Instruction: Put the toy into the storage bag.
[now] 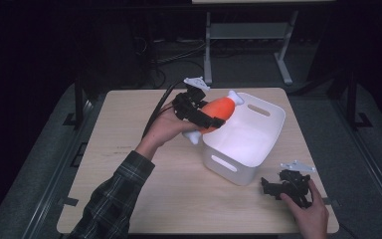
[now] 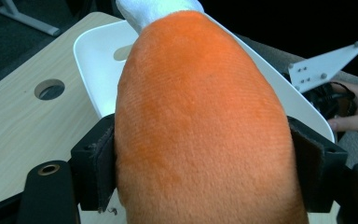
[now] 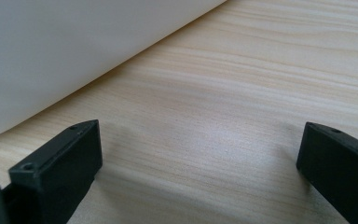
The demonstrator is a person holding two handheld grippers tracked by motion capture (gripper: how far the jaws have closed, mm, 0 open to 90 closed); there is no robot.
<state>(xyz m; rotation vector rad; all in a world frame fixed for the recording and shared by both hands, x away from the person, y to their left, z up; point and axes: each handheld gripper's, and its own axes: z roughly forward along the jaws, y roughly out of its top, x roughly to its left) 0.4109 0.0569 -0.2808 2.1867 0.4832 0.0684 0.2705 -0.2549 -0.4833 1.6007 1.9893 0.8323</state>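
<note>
With our left gripper [image 1: 205, 115] clamped on the orange plush drumstick [image 1: 218, 112] just above the white bin's [image 1: 271, 130] near rim and our right gripper [image 1: 280, 187] wide and empty beside it, releasing early could bounce the toy off that rim.

Plush toy [image 1: 218, 112] over the near-left rim of the bin [image 1: 268, 130], mid-table [image 1: 129, 149]; right gripper [image 1: 271, 188] near-right of it
</note>
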